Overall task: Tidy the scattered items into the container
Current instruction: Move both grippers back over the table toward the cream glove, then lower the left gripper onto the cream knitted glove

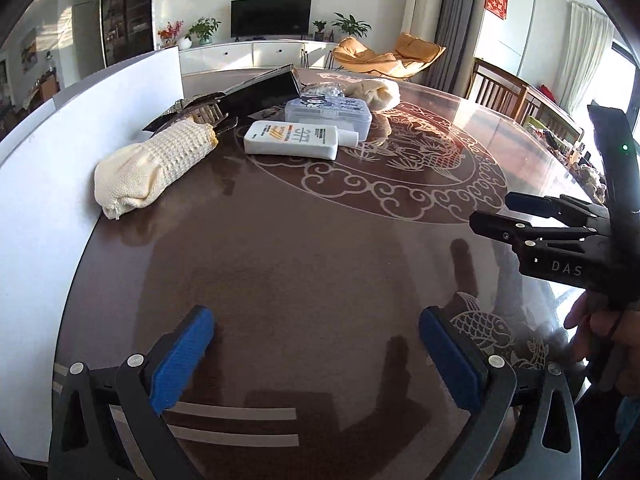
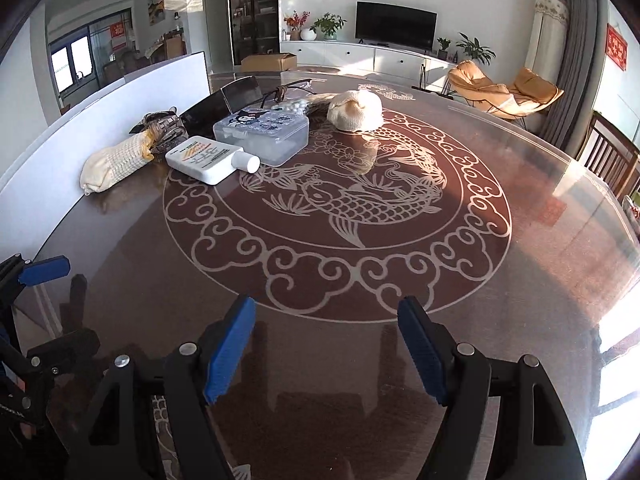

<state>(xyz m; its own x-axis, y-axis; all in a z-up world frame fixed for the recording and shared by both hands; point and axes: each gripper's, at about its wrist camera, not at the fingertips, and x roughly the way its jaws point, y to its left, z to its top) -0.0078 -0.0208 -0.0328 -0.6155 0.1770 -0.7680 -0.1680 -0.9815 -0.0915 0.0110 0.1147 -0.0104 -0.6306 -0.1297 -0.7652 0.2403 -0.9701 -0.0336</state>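
Both tongs released, empty, hovering above table (image 2: 500, 280): left gripper (image 1: 316, 354), right gripper (image 2: 326, 350); scattered items far side, well apart from both. White lotion bottle (image 2: 208, 159): rigid, probably light and slick; best pinched across flat body. Knit cloth roll (image 2: 114, 164): soft, compressible. Clear lidded box (image 2: 262, 134) just beside bottle; lid down, contents unclear.

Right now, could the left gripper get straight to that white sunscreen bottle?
Probably yes: the left gripper is open, and only bare table lies between it and the white sunscreen bottle, though some way off.
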